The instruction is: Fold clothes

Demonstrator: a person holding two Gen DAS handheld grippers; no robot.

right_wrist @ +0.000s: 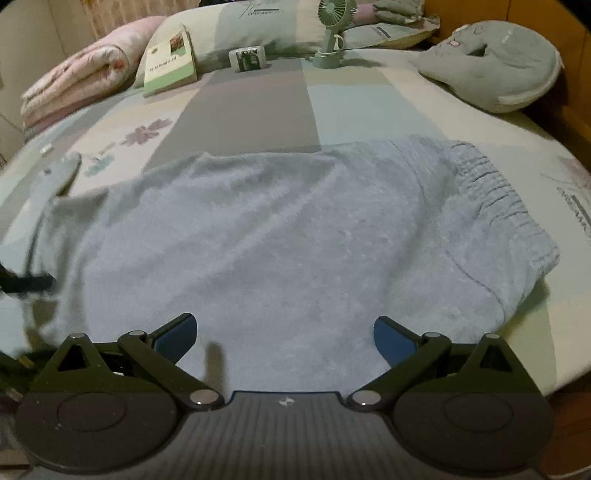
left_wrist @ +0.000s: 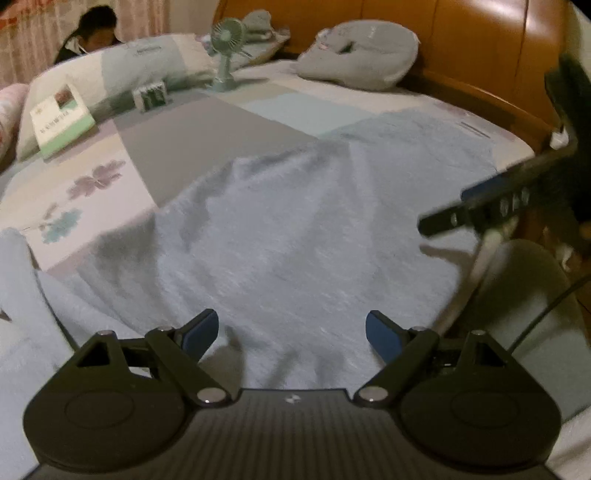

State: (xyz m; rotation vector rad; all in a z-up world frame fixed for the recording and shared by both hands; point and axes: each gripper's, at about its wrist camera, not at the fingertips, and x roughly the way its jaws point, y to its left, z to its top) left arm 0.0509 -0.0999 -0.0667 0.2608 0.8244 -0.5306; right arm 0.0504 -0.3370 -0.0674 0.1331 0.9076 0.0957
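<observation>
A light blue fleece garment (right_wrist: 266, 240) lies spread on the bed, with a gathered elastic waistband (right_wrist: 491, 199) at its right end. In the left wrist view the same garment (left_wrist: 280, 236) fills the middle, wrinkled. My left gripper (left_wrist: 291, 332) is open and empty, just above the garment's near edge. My right gripper (right_wrist: 284, 338) is open and empty over the garment's near edge. The right gripper also shows in the left wrist view (left_wrist: 491, 206), at the right above the garment.
The patchwork bedsheet (right_wrist: 251, 107) lies under the garment. At the back are a book (right_wrist: 170, 59), a small green fan (right_wrist: 332, 33), a small box (right_wrist: 248, 57), a grey cushion (right_wrist: 498, 70), pillows and a pink folded quilt (right_wrist: 81, 77). A wooden headboard (left_wrist: 480, 48) stands at the right.
</observation>
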